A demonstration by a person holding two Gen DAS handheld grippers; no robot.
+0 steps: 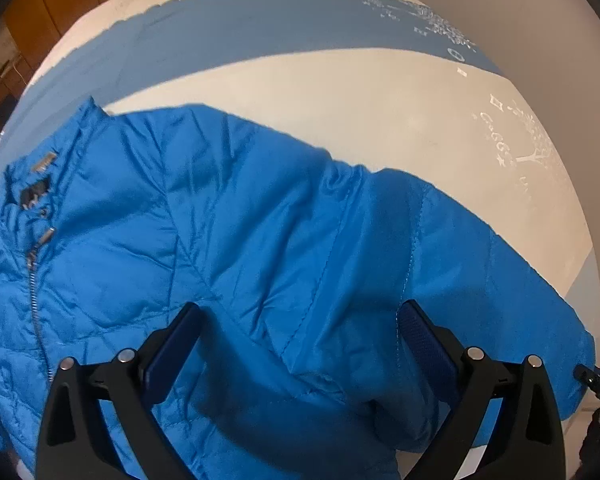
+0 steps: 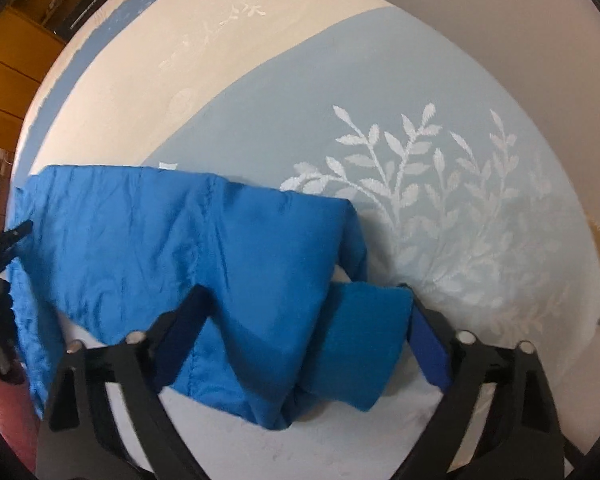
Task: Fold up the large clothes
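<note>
Nearest the lens, the left gripper [image 1: 300, 316] stands spread wide, its blue pads [image 1: 428, 344] either side of the sleeve seam of the blue jacket [image 1: 220, 220] and gripping nothing. The right gripper [image 2: 310, 312] is likewise spread, straddling the folded cuff [image 2: 360, 344] at the sleeve end. The jacket lies front up, zipper [image 1: 34, 280] closed, on a bedspread [image 2: 260, 100] patterned in cream and blue. Judged step: folding the sleeve across the body. To do it well, each gripper should close on both fabric layers at the seam and the cuff, lift together, and carry the sleeve over without dragging the padded body out of square.
</note>
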